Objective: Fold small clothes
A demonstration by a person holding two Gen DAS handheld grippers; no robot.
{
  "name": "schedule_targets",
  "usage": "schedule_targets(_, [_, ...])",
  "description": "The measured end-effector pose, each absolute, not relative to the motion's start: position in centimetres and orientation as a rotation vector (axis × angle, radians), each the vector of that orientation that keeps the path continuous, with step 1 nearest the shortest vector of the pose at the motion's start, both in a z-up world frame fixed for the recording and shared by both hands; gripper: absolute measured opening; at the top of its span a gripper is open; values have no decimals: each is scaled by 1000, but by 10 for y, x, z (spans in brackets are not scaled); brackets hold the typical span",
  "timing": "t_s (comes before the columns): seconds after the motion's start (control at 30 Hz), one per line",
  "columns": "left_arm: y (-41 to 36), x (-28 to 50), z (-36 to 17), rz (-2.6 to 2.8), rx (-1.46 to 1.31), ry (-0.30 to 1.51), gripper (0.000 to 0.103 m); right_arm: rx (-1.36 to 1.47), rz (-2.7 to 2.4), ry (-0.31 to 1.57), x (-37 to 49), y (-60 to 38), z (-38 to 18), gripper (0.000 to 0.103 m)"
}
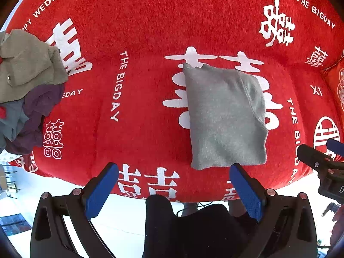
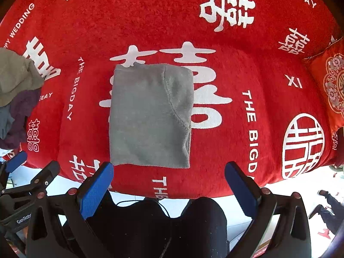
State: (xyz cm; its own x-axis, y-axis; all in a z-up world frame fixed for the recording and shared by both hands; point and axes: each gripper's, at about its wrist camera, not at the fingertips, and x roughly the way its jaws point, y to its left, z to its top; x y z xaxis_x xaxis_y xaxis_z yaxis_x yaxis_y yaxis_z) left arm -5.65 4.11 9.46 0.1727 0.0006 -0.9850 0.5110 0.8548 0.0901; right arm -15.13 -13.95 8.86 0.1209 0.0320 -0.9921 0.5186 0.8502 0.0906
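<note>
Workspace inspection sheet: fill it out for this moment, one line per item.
Surface: red blanket with white lettering and symbols, covering the work area.
Job's things: grey garment folded into a neat rectangle, lying flat mid-blanket, held by neither gripper.
Clutter: pile of unfolded clothes at the blanket's left edge; red patterned cushion at the right.
Grippers: left hand-held gripper open and empty, short of the garment's near edge; right hand-held gripper open and empty, likewise.
Cables: thin black cable on the floor by the blanket's near edge.
Surroundings: white floor; the person's dark-clothed legs below the grippers.
</note>
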Motion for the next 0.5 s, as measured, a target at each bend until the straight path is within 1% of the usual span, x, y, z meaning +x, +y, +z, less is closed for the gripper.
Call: schedule_targets(0.5, [40,-55,93,-377,460,1353,103,468,-371,1422,-149,-137,89,103])
